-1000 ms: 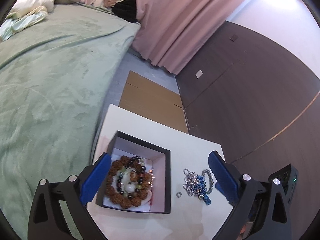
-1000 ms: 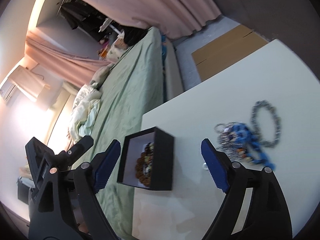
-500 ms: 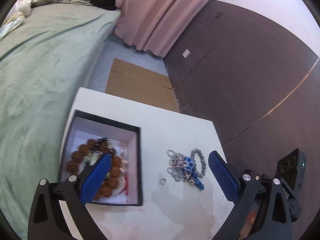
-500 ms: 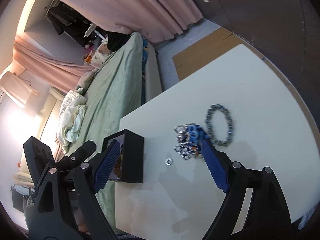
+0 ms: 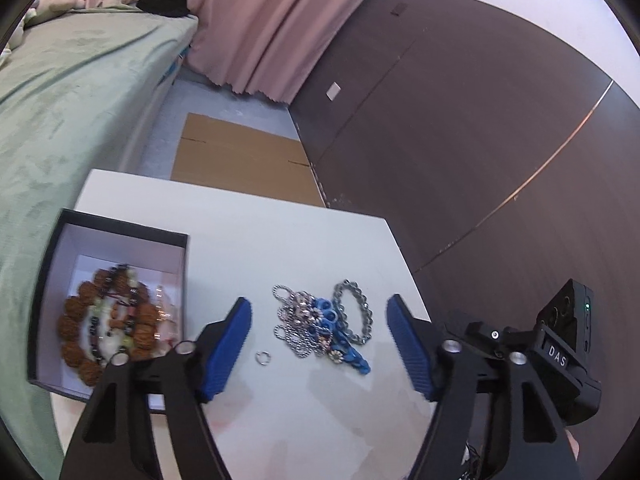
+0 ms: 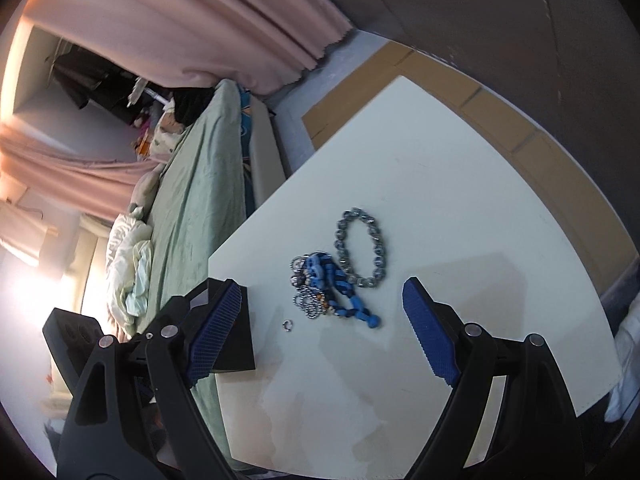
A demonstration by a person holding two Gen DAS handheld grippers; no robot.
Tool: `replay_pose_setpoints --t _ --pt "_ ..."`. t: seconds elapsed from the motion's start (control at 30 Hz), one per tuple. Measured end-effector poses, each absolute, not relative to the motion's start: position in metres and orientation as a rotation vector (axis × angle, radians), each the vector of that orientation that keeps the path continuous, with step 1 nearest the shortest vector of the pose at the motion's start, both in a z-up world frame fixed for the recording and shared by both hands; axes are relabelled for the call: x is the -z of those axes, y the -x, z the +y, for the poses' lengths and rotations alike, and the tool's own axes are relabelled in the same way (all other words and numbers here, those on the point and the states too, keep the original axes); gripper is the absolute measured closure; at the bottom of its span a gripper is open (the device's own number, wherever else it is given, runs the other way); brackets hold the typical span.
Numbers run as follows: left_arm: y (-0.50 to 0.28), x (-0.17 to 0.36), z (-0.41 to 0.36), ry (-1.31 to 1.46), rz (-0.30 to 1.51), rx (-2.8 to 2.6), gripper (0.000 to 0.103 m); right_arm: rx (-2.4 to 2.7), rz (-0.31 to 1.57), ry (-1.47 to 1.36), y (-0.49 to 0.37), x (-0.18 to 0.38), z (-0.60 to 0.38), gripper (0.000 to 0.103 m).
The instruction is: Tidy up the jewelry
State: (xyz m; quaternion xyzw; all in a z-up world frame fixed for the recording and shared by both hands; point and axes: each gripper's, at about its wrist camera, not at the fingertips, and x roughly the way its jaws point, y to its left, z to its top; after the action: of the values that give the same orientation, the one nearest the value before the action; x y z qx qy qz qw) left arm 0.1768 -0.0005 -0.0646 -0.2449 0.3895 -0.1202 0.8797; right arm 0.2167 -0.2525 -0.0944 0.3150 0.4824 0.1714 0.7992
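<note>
A pile of jewelry (image 5: 316, 326) lies on the white table (image 5: 280, 240): silver chains, a blue piece and a grey bead bracelet (image 5: 356, 312). A small silver ring (image 5: 263, 358) lies beside it. A black box (image 5: 120, 236) at the left holds brown bead bracelets (image 5: 104, 328). My left gripper (image 5: 320, 344) is open and empty above the pile. My right gripper (image 6: 324, 332) is open and empty, near the same pile (image 6: 328, 284), ring (image 6: 287, 324) and grey bracelet (image 6: 360, 248). The box (image 6: 240, 344) sits behind its left finger.
A green bed (image 5: 60, 100) borders the table's left side. Flat cardboard (image 5: 240, 156) lies on the floor beyond the table. A dark wall (image 5: 460, 140) and pink curtain (image 5: 272, 20) stand behind. The other gripper's body (image 5: 560, 344) shows at the right.
Both grippers have swung from the box toward the jewelry pile, which now lies between the fingers of each. Nothing on the table has moved.
</note>
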Motion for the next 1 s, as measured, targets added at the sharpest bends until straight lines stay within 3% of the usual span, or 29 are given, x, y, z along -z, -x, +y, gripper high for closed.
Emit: replay_pose_setpoints --t 0.1,0.57,0.77,0.93,1.0 --pt "-0.184 0.071 -0.011 0.504 0.833 0.257 0.053 -0.360 1.052 -0.710 -0.217 0.098 -0.256 0.020" --pt "-0.215 0.116 -0.040 0.476 0.936 0.250 0.067 -0.325 1.080 -0.731 -0.224 0.106 -0.259 0.020" --pt "-0.223 0.132 -0.045 0.467 0.974 0.242 0.067 -0.293 1.103 -0.739 -0.229 0.114 -0.261 0.020" --pt "-0.225 0.141 -0.043 0.469 0.985 0.222 0.073 -0.288 1.111 -0.727 -0.232 0.116 -0.259 0.020" --pt "-0.225 0.142 -0.042 0.471 0.988 0.226 0.081 -0.285 1.115 -0.722 -0.233 0.118 -0.257 0.020"
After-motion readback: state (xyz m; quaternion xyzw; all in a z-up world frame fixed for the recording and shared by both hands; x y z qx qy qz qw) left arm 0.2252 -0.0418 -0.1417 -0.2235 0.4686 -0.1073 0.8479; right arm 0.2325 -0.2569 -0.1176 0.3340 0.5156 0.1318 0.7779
